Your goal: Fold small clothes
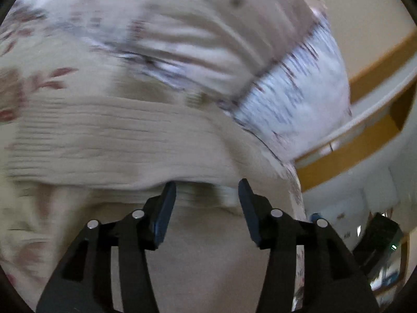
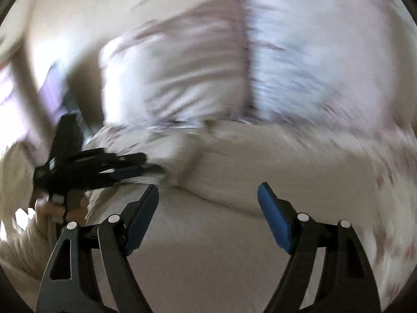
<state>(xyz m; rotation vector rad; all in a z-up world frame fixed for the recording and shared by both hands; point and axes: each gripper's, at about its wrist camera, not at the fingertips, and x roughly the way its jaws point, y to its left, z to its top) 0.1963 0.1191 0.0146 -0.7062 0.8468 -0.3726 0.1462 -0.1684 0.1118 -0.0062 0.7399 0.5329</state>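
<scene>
Both views are smearing with motion, so fine detail is hard to read. A beige ribbed garment (image 1: 104, 140) is lying across the floral bedspread (image 1: 31, 83), just beyond the fingertips of both tools, with a pillow (image 1: 299, 99) in a white-and-grey case behind it.

The left gripper (image 1: 207, 190) is standing with its fingers (image 1: 166, 208) spread wide and nothing between them; the garment's near hem is sitting right at the tips. In the right wrist view this same tool appears side-on at the garment's left edge, but there I cannot tell how it stands.

The right gripper (image 2: 208, 195) is also gaping wide and holding nothing, hovering over bare sheet just short of the hem.

The step in hand looks like taking the near hem at two corners. To do it well, each tool should be sliding its lower finger under the edge, well apart along the hem, and pinching only one layer, keeping the bedspread out of the bite.
</scene>
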